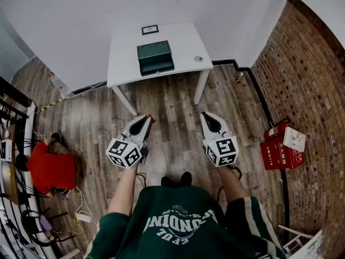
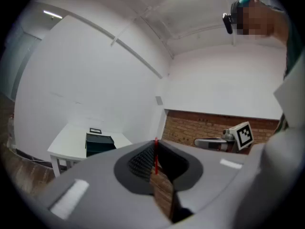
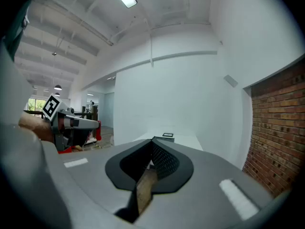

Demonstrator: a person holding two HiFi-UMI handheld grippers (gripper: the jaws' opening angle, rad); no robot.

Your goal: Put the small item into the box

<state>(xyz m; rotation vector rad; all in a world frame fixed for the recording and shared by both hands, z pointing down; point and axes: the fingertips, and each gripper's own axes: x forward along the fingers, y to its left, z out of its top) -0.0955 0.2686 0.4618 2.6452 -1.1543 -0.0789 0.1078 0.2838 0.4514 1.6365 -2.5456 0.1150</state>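
Two lines of white lettering cross my green sweatshirt [image 1: 180, 220]. They sit upside down in the head view and I cannot read them whole. Each gripper's cube bears black-and-white square markers. Print on the red boxes [image 1: 279, 155] is too small to make out.

The brick wall [image 1: 315, 74] runs along the outer side of my right gripper [image 3: 152, 140]. The wooden floor [image 1: 172, 99] lies under both grippers and stretches from them to the table legs. The white table [image 1: 124, 63] stands ahead of both grippers and well apart from them. A red shape [image 1: 51, 170] lies on the floor beyond the outer side of my left gripper [image 2: 155, 144], and I cannot tell what it is. The red boxes lie near the wall, out past my right gripper, with a white box [image 1: 294, 138] on top.

The dark green box [image 1: 155, 57] sits on the table, ahead and between the two grippers. Its top and front face show, with a small pale clasp on the front, and none of its inside can be seen. A small framed marker card [image 1: 150, 29] lies just behind it. The small item [image 1: 198, 59], a grey round thing, rests on the tabletop ahead of my right gripper, apart from the box.

Both grippers are clenched, tips meeting, with nothing between them. A thin red sliver shows at the left tips.
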